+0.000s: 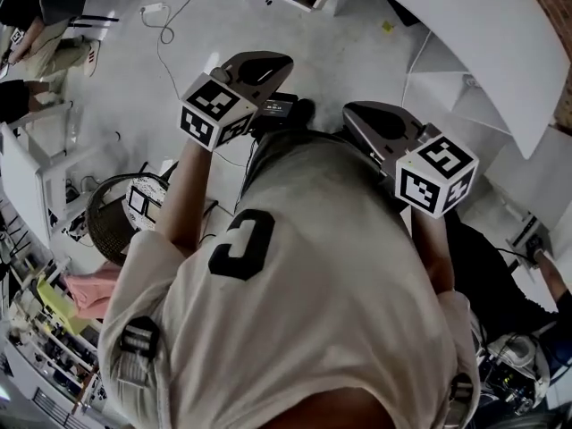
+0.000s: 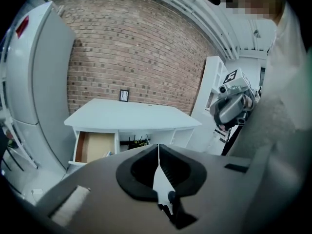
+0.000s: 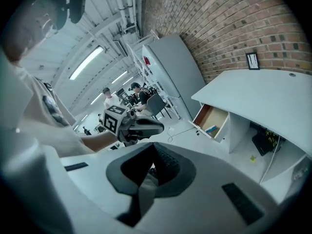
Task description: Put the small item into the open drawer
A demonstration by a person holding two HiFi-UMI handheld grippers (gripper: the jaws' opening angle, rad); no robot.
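**Both grippers raised and empty, facing the desk.** A person (image 1: 295, 275) in a pale T-shirt is standing on a light floor (image 1: 357, 43), holding both tools up at chest height, well apart from a white desk (image 2: 131, 115). The left gripper (image 2: 158, 152) is pointing toward the desk with its jaws pressed together along a thin seam and nothing between them. The right gripper (image 3: 154, 152) is likewise showing its dark pads meeting at the tips and gripping nothing. The open drawer (image 3: 214, 120) is standing pulled out at one end of the desk, just under the top, its wooden inside showing. A small blue item (image 3: 211, 128) is lying inside that drawer. A brick wall (image 2: 131, 48) is rising behind the desk, and a small framed picture (image 2: 124, 95) is standing on the desktop against it.
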